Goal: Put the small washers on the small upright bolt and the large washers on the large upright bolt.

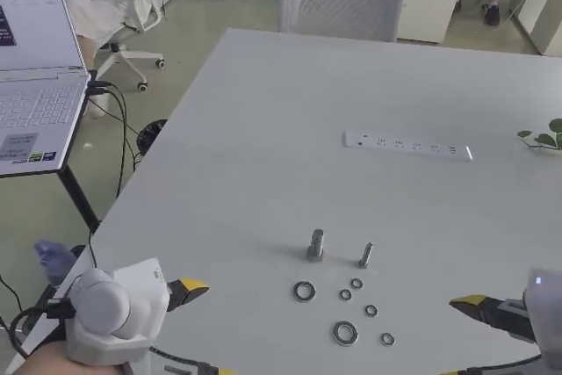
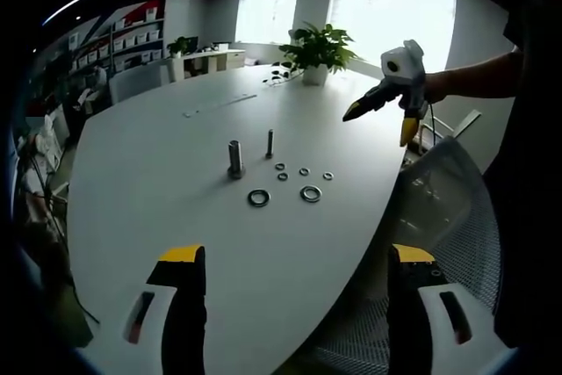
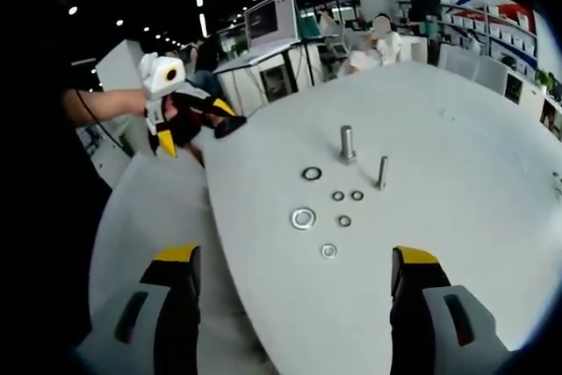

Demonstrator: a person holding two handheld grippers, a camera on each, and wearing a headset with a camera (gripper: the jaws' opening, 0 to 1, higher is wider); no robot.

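In the head view, a wide white table (image 1: 263, 129) holds a big steel bolt (image 1: 315, 245) standing up. A thin steel bolt (image 1: 365, 256) stands just beside it. In front of the bolts, two big metal washers (image 1: 305, 291) and four small metal washers (image 1: 356, 284) lie flat on the table, all apart from each other. The left gripper (image 1: 206, 331) is low on the left and the right gripper (image 1: 458, 338) low on the right. Both are well apart from the washers. A long white power strip (image 1: 408, 146) lies farther back. An open laptop (image 1: 31, 85) sits off to the left, and a grey chair (image 1: 341, 10) stands at the far edge.

In the left gripper view, its yellow-tipped jaws are spread wide and hold nothing. The bolts and washers sit ahead. The right gripper (image 2: 379, 113) hangs in the air on the right, jaws apart. A green plant (image 2: 318, 46) stands at the far end.

In the right gripper view, its jaws are also spread wide and hold nothing. The washers lie nearest, with the bolts behind them. The left gripper (image 3: 195, 136) hangs at the table's edge.
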